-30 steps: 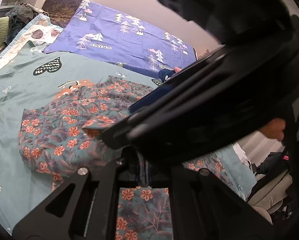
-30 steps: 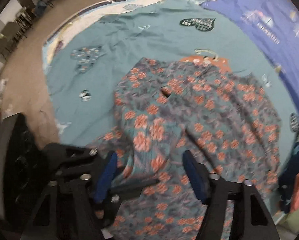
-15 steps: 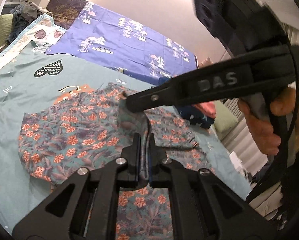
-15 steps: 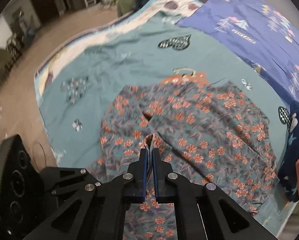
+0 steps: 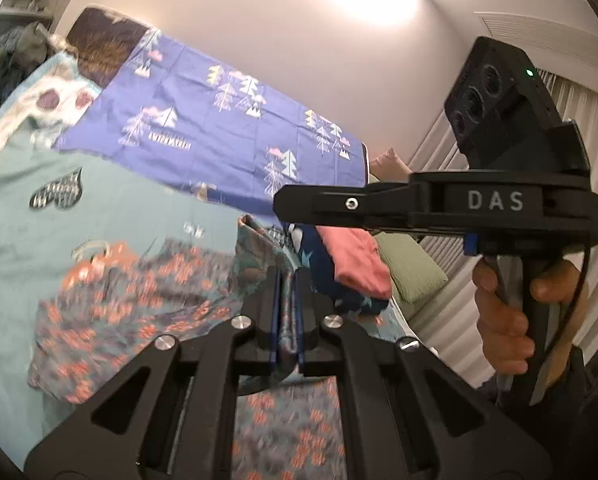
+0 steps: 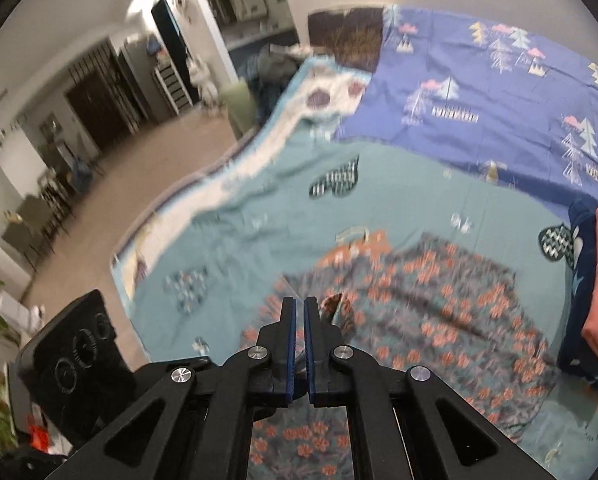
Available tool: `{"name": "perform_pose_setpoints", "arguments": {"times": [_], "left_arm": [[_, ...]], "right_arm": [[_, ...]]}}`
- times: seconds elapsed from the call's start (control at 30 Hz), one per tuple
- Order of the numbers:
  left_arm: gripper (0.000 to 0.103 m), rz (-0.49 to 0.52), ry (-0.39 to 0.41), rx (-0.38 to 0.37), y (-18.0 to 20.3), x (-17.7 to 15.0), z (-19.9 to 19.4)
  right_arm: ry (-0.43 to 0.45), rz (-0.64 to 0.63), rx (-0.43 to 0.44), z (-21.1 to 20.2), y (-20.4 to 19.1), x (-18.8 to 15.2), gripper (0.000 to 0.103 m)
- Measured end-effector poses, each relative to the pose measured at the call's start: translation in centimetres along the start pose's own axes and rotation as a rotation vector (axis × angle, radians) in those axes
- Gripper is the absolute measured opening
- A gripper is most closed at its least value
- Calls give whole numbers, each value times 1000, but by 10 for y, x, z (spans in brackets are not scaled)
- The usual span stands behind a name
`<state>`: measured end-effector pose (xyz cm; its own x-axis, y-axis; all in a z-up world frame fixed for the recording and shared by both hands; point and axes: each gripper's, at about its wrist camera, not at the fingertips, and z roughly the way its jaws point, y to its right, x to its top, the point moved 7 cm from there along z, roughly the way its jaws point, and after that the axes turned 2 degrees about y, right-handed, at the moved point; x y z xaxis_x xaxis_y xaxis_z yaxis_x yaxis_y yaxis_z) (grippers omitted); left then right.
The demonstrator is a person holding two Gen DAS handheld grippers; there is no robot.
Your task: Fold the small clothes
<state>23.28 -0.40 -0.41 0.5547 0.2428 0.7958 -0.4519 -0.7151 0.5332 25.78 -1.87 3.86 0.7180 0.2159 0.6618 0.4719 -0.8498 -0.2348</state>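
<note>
I have both the left gripper and right gripper clenched on the floral garment's near hem, its body trailing toward twelve o'clock across the teal bedsheet, both equally near

The garment is grey-teal with orange flowers. It lies on a teal sheet printed with zigzag hearts. The blue cloth shows pale trees.

Left gripper fingers clamped; right gripper fingers clamped, hand gripping handle.
</note>
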Motion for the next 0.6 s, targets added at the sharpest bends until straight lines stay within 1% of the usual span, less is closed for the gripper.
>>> {"name": "perform_pose_setpoints", "arguments": {"times": [0.07, 0.1, 0.13, 0.2, 0.23, 0.3, 0.33, 0.37, 0.47, 0.57, 0.6], "left_arm": [[6, 17, 0, -4, 16, 7, 12], [6, 13, -7, -22, 25, 9, 19], [6, 7, -16, -48, 36, 9, 28], [6, 18, -22, -70, 55, 8, 44], [6, 27, -22, -69, 62, 7, 52], [7, 12, -25, -75, 78, 5, 71], [7, 0, -37, -98, 85, 2, 81], [7, -6, -45, -115, 93, -1, 90], [7, 2, -68, -114, 109, -14, 116], [7, 4, -139, -130, 117, -39, 141], [7, 11, -171, -130, 116, -50, 147]], "right_arm": [[28, 22, 17, -16, 14, 12, 3], [32, 29, 29, -20, 20, 14, 3], [56, 47, 32, -29, 31, 18, 3], [76, 64, 21, -40, 49, 20, 3], [86, 78, 24, -45, 57, 21, 3], [100, 110, 24, -55, 81, 19, 3], [112, 119, 19, -58, 88, 19, 3], [119, 137, 12, -61, 101, 16, 3], [131, 198, 11, -68, 137, 5, 3], [121, 261, -10, -67, 176, -17, 3], [114, 278, -20, -66, 187, -25, 6]]}}
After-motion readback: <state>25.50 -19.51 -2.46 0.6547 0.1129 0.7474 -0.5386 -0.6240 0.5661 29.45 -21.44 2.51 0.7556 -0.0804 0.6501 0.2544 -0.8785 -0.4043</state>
